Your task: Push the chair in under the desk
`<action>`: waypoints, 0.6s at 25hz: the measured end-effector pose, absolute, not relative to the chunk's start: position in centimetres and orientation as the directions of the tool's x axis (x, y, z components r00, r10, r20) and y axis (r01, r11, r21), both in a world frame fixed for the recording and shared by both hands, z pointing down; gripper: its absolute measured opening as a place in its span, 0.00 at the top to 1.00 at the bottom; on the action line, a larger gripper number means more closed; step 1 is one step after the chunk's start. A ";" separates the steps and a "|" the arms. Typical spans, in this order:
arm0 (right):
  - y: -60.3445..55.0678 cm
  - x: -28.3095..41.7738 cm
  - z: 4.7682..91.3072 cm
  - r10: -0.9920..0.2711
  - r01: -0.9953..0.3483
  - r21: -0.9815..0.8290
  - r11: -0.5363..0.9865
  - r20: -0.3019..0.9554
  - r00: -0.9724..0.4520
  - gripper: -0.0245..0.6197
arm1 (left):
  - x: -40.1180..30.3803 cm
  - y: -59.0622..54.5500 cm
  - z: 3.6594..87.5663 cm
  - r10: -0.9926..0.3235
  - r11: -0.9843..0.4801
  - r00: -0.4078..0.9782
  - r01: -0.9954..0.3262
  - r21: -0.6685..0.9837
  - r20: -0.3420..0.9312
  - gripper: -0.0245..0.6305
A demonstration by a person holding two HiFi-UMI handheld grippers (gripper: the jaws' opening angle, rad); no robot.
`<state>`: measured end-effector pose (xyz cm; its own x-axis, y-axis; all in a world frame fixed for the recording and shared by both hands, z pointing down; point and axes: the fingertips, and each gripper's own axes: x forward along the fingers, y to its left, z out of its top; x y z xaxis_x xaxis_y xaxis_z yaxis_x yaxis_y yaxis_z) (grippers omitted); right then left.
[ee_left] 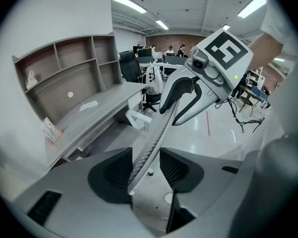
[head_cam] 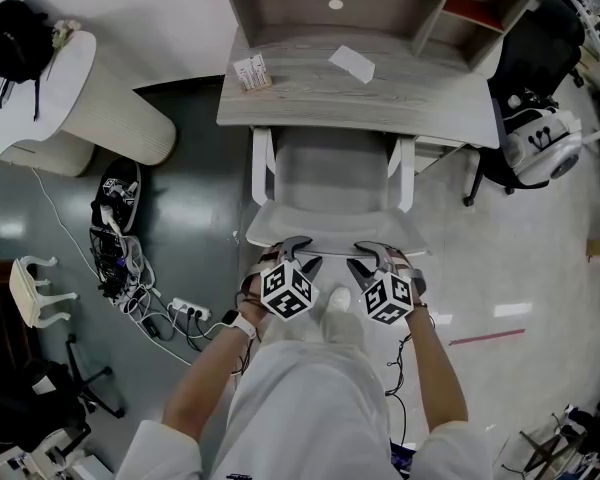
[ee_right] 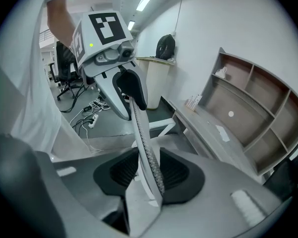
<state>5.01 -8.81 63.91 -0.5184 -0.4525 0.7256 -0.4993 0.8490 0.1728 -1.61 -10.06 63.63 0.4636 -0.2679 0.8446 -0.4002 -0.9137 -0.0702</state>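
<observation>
As both tongs were clamped onto the top of the chair, this looked like the middle of the push rather than its end. The left gripper (head_cam: 300,251) had its pads closed on the upper edge of the backrest (head_cam: 335,230), and its own view showed the mesh edge running right between the jaws and filling the gap. The right gripper (head_cam: 368,258) was doing the same just beside it, squeezed on that same thin rim. The chair (head_cam: 335,173) stood square to the desk (head_cam: 310,93), centred in the knee opening. The front of the seat had only just met the desk's front edge, and the white armrests (head_cam: 263,163) had their tips about level with that edge. Nearly all of the grey seat was showing out in the open from the head view, and the backrest stood well clear of the desktop. By my reading the line-up and the grip were done, and most of the travel was left to go. Whether those armrests would slide beneath the top or bump its edge could not be told from these views, so that was the thing to watch. The person's feet stood close behind the chair.
</observation>
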 end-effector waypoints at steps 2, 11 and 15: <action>-9.1 5.0 63.9 -0.454 -0.501 0.173 0.848 0.724 -0.519 0.74 | -1.6 -10.4 63.6 -0.271 -0.915 0.465 -0.397 -0.075 0.843 0.70; -11.2 5.7 64.0 -0.459 -0.499 0.182 0.847 0.724 -0.515 0.73 | -0.9 -12.3 63.6 -0.282 -0.912 0.469 -0.403 -0.081 0.837 0.70; -12.2 5.9 64.0 -0.464 -0.500 0.188 0.845 0.721 -0.514 0.73 | -0.8 -13.3 63.7 -0.290 -0.911 0.469 -0.403 -0.091 0.834 0.70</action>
<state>5.89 -12.25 64.02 -0.5138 -0.4644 0.7214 -0.4997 0.8455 0.1884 -0.76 -13.30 63.65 0.4686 -0.2900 0.8344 -0.4025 -0.9109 -0.0905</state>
